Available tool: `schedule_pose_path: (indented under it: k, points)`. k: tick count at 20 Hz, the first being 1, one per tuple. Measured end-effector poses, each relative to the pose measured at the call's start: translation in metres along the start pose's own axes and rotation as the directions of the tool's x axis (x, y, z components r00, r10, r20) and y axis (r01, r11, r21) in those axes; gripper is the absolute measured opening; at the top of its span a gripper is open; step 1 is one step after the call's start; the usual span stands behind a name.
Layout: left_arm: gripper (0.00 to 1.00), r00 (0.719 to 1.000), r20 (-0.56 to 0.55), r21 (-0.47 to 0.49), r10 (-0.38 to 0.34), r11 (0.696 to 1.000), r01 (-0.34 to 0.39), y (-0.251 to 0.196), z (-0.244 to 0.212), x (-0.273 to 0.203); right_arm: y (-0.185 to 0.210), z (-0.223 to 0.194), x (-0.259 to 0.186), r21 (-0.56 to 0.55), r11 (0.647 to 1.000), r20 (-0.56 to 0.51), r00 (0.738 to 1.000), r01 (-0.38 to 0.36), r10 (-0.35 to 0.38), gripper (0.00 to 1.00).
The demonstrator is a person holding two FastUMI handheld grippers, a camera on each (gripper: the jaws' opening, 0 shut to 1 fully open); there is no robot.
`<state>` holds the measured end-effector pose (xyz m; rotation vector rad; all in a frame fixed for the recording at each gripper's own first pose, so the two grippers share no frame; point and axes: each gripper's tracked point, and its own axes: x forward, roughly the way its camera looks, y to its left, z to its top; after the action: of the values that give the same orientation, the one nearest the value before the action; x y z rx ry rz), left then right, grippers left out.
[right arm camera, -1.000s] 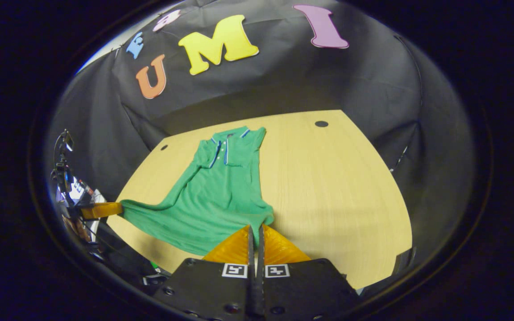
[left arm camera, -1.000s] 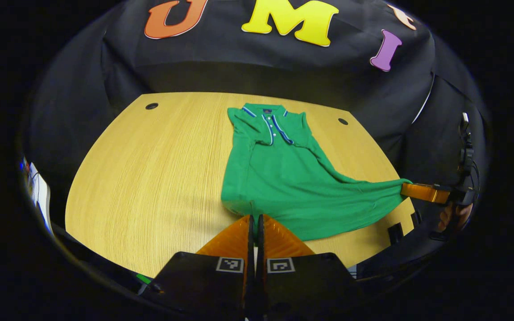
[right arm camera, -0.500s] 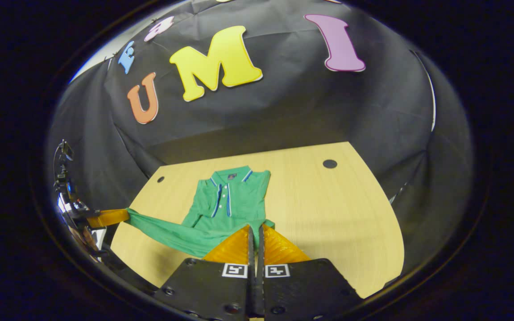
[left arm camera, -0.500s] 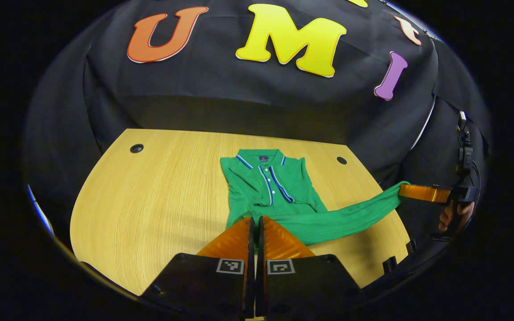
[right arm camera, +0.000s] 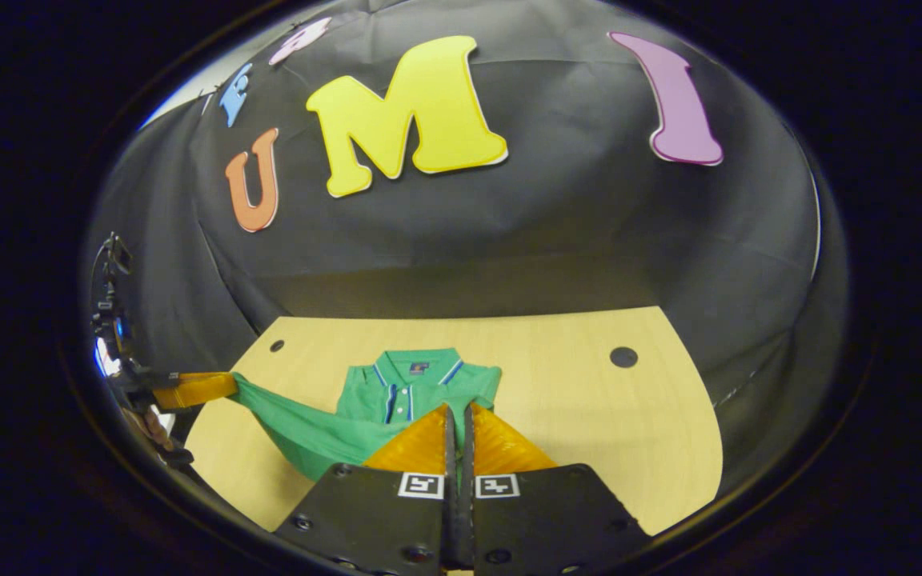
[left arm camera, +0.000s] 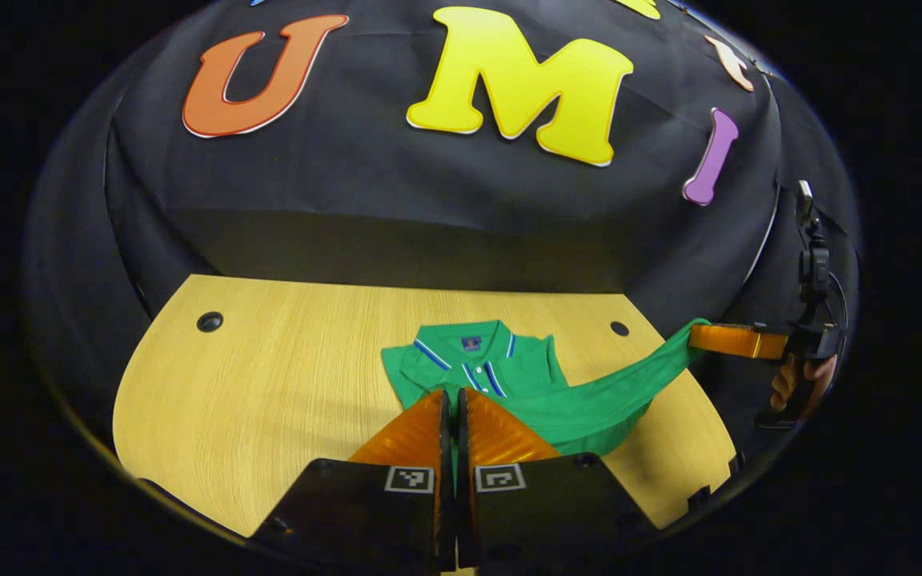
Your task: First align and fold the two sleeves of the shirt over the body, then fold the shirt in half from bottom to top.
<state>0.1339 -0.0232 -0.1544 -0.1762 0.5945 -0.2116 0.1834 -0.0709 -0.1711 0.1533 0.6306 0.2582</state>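
Observation:
A green polo shirt (left arm camera: pixel 509 366) with a striped collar lies on the wooden table (left arm camera: pixel 269 384), sleeves folded over the body. My left gripper (left arm camera: pixel 451 394) is shut on one bottom hem corner, held above the chest. My right gripper (left arm camera: pixel 701 336), farther right in the left gripper view, is shut on the other corner, so the hem stretches raised between them. In the right gripper view, my right gripper (right arm camera: pixel 458 410) pinches the shirt (right arm camera: pixel 397 392) just below the collar, and the left gripper (right arm camera: pixel 225 386) holds the hem at the left. The shirt's lower half is lifted off the table (right arm camera: pixel 589 416).
Round cable holes sit near the table's far corners (left arm camera: pixel 209 322) (left arm camera: pixel 619 328) (right arm camera: pixel 623 357). A hand (left arm camera: pixel 797 382) holds the right gripper past the table's right edge. The black cloth wall rises close behind the table.
Both grippers have carried the bottom hem up and forward toward the collar. The lower half of the shirt has lifted and now covers most of the body.

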Motion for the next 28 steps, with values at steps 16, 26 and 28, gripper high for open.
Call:
schedule_pose_path:
  k: [16,26,28]
  points:
    - [0.06,0.986,0.057,-0.087,0.154,0.985,-0.149,0.087,-0.011,0.187,-0.033,0.01,0.202,-0.006,1.0,0.015,1.0,-0.026,0.026,0.0]
    - [1.0,0.951,0.033,-0.065,0.307,0.95,-0.304,0.104,-0.038,0.19,-0.068,-0.036,0.222,-0.116,0.988,-0.026,0.994,0.102,-0.106,0.71]
    - [1.0,0.948,0.052,-0.079,0.313,0.948,-0.309,0.097,-0.026,0.175,-0.067,-0.023,0.2,-0.114,0.986,0.013,0.992,0.123,-0.122,0.96]
